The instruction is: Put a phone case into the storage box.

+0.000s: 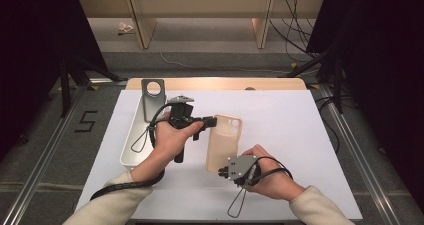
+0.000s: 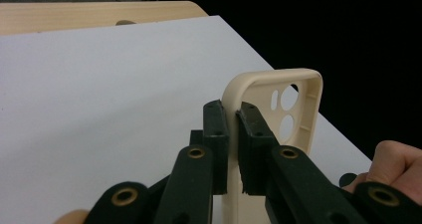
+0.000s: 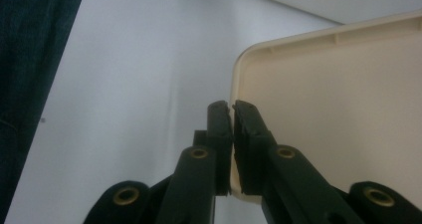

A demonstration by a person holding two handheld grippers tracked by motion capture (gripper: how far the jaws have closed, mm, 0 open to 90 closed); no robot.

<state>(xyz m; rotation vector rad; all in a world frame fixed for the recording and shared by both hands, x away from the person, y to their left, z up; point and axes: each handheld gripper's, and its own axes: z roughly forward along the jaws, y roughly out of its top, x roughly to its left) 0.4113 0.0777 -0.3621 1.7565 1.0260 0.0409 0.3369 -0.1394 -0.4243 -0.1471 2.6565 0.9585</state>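
A beige phone case (image 1: 225,142) lies lengthwise in the middle of the white sheet, its camera cutouts at the far end. My left gripper (image 1: 212,120) comes in from the left and is shut on the case's far left rim. In the left gripper view, the left gripper (image 2: 233,114) pinches the thin wall of the phone case (image 2: 298,79) beside the cutouts. My right gripper (image 1: 221,171) holds the near end. In the right gripper view, the right gripper (image 3: 232,109) is shut on the edge of the phone case (image 3: 338,109) near a rounded corner.
A white tray (image 1: 131,145) stands at the left of the sheet, with a grey metal plate (image 1: 152,97) with a round hole leaning at its far end. The white sheet (image 1: 290,130) covers the wooden table (image 1: 215,83). Cables trail from both grippers.
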